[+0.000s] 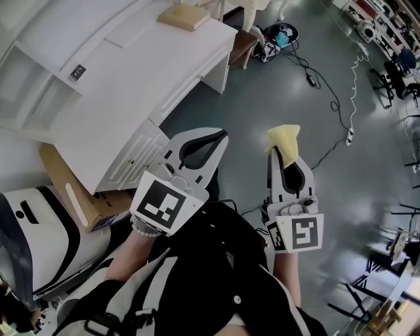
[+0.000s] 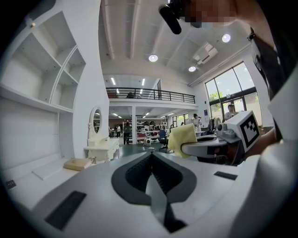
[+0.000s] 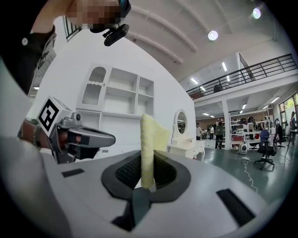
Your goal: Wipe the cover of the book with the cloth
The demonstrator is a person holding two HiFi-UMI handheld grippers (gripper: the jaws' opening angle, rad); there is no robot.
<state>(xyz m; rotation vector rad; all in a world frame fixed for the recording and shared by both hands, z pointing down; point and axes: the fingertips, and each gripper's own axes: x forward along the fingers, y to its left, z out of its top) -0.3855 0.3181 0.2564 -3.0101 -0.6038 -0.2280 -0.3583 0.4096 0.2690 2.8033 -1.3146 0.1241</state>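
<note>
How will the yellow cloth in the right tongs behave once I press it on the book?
Probably soft but not limp: the cloth sticks out past the shut right tongs without drooping. It looks light and folded, so it should flatten under pressure. The book lies flat on the desk, unheld, so it may slide.

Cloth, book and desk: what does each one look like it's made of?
Cloth: soft pale-yellow fabric, perhaps microfibre; it looks slightly fuzzy and stands in a limp fold.
Book: tan matte cover, likely card or paper; no shine, but it is too far off to be sure.
Desk: smooth white painted wood or board, with panelled doors and a faint sheen.
</note>
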